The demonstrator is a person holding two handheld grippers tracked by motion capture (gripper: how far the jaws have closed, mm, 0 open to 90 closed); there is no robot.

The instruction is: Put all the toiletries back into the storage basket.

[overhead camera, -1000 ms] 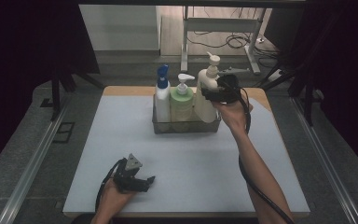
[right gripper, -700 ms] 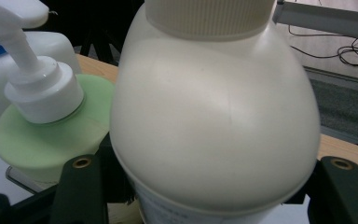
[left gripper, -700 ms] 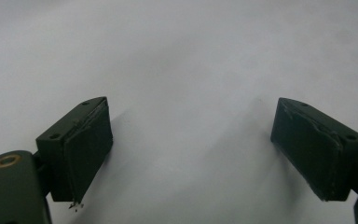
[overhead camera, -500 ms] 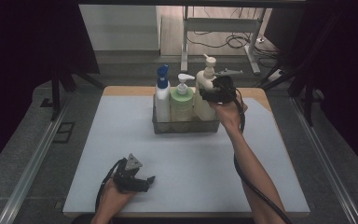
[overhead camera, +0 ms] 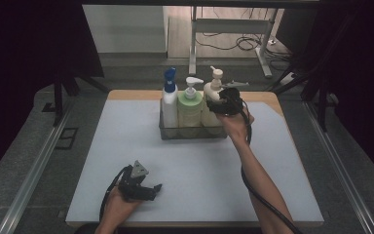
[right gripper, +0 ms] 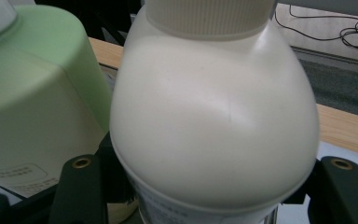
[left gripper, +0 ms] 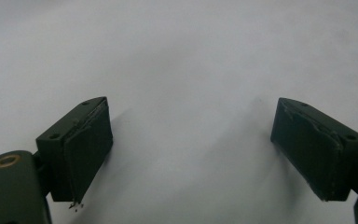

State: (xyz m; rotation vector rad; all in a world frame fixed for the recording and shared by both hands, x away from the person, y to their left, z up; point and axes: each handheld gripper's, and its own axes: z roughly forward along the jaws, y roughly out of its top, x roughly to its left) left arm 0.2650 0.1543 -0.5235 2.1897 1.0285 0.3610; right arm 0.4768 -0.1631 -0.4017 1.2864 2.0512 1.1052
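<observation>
Gripping the cream bottle [right gripper: 214, 126], right tongs [overhead camera: 222, 104] clamp; left tongs [left gripper: 191, 154] gape empty.

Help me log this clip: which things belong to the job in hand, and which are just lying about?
In the job, it seems:
right claw, around the cream bottle
basket holding it

Just there:
green bottle
white bottle
left claw, open over bare table
floor cables
</observation>
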